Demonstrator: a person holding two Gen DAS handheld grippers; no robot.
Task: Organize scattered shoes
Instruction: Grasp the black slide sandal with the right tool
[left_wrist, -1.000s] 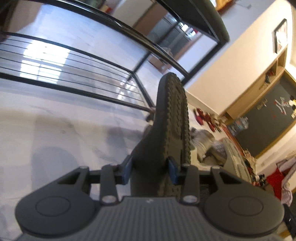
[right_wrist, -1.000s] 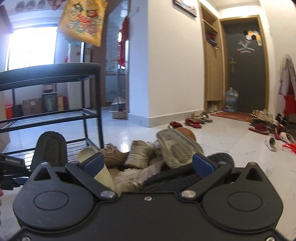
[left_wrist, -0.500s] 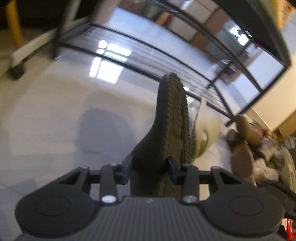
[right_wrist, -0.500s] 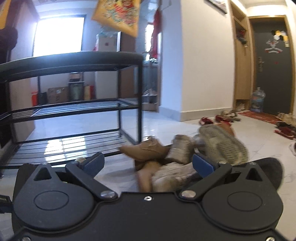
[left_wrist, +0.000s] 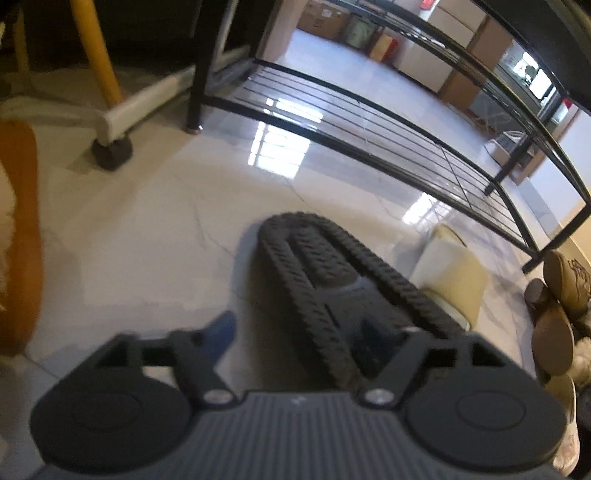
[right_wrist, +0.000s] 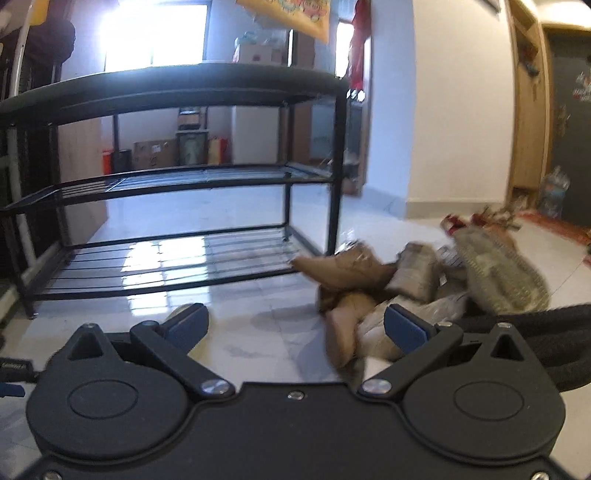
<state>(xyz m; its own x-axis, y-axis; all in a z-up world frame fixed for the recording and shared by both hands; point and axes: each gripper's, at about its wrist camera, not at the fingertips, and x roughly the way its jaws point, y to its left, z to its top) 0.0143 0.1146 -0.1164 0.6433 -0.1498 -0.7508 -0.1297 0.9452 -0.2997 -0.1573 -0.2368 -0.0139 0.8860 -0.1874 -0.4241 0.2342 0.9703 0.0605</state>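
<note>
In the left wrist view a black shoe (left_wrist: 332, 295) lies sole up on the white floor between the fingers of my left gripper (left_wrist: 299, 332), which is open and no longer clamps it. A cream slipper (left_wrist: 448, 277) lies just right of it. The black wire shoe rack (left_wrist: 369, 122) stands beyond. In the right wrist view my right gripper (right_wrist: 295, 321) is open and empty, low over the floor. A pile of tan and grey shoes (right_wrist: 406, 280) lies ahead to its right, beside the rack (right_wrist: 184, 177).
A yellow-legged stand with a dark foot (left_wrist: 110, 155) is at the left of the rack. An orange fuzzy object (left_wrist: 18, 236) is at the far left. More shoes lie near the dark door (right_wrist: 480, 221). A black shoe rim (right_wrist: 554, 332) is by my right finger.
My left gripper lowered the black shoe, tipped it from upright on its edge to sole up on the floor, and opened its jaws. My right gripper swung left toward the rack.
</note>
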